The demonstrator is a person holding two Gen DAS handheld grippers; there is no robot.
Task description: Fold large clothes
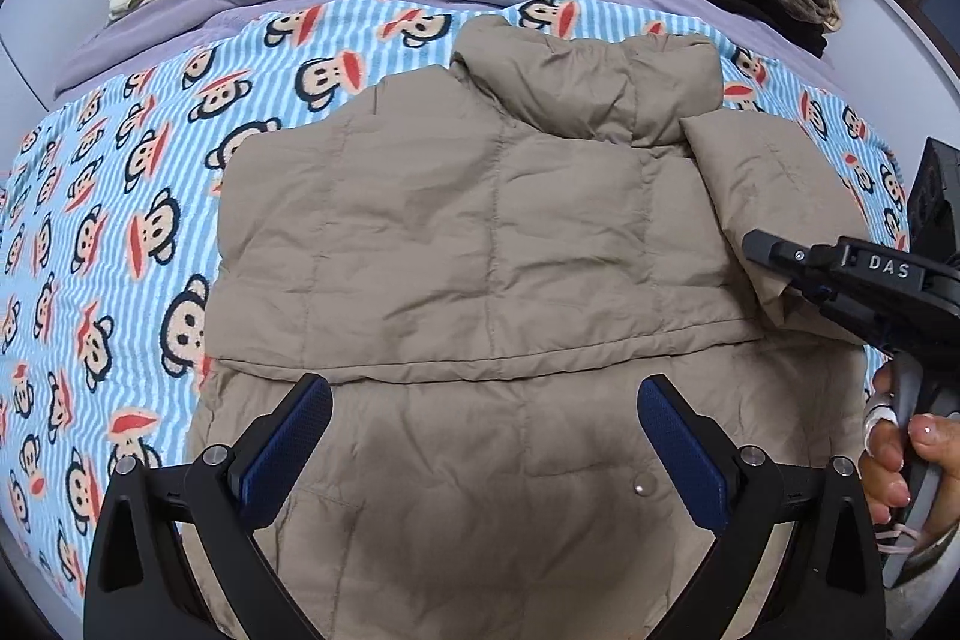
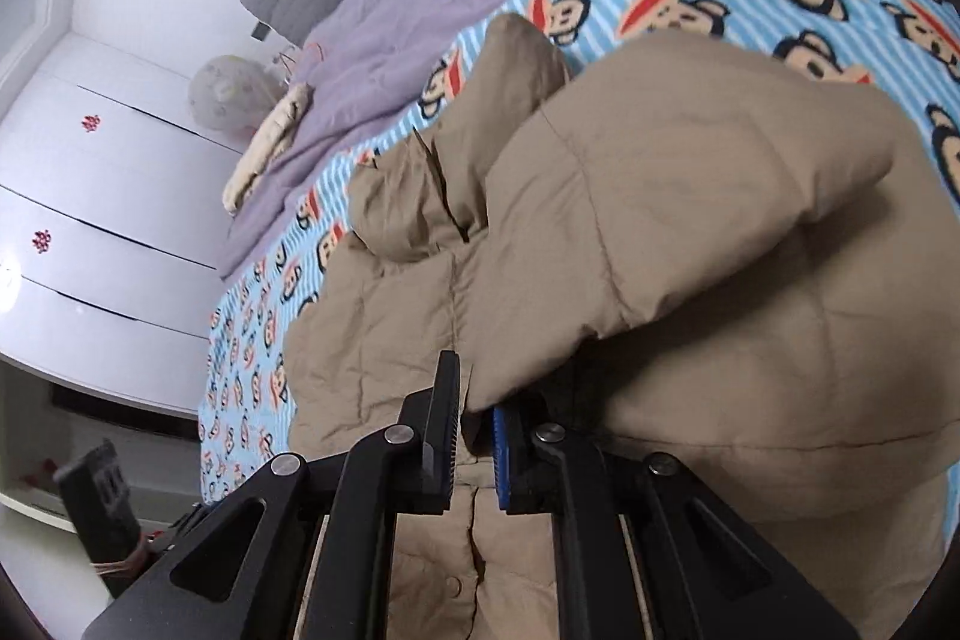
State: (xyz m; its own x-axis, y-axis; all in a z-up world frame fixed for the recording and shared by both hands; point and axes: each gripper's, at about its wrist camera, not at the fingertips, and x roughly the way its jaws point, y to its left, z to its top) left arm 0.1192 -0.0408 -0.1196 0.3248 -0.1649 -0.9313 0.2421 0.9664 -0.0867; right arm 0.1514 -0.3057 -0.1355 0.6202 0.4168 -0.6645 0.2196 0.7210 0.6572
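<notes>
- Right tool (image 2: 474,436) pinched narrow on the sleeve (image 2: 690,232), cuff edge caught between the pads, bulk ballooning ahead.
- Left tool (image 1: 485,436) spread wide, gripping nothing, poised over the jacket (image 1: 468,232) at its fold line.
- Jacket flat on the monkey blanket (image 1: 108,232), collar far, hem near.
- Risks: slick puffy cuff sliding out of so slim a bite; sleeve springing back; unpinned body dragging and wrinkling.
</notes>
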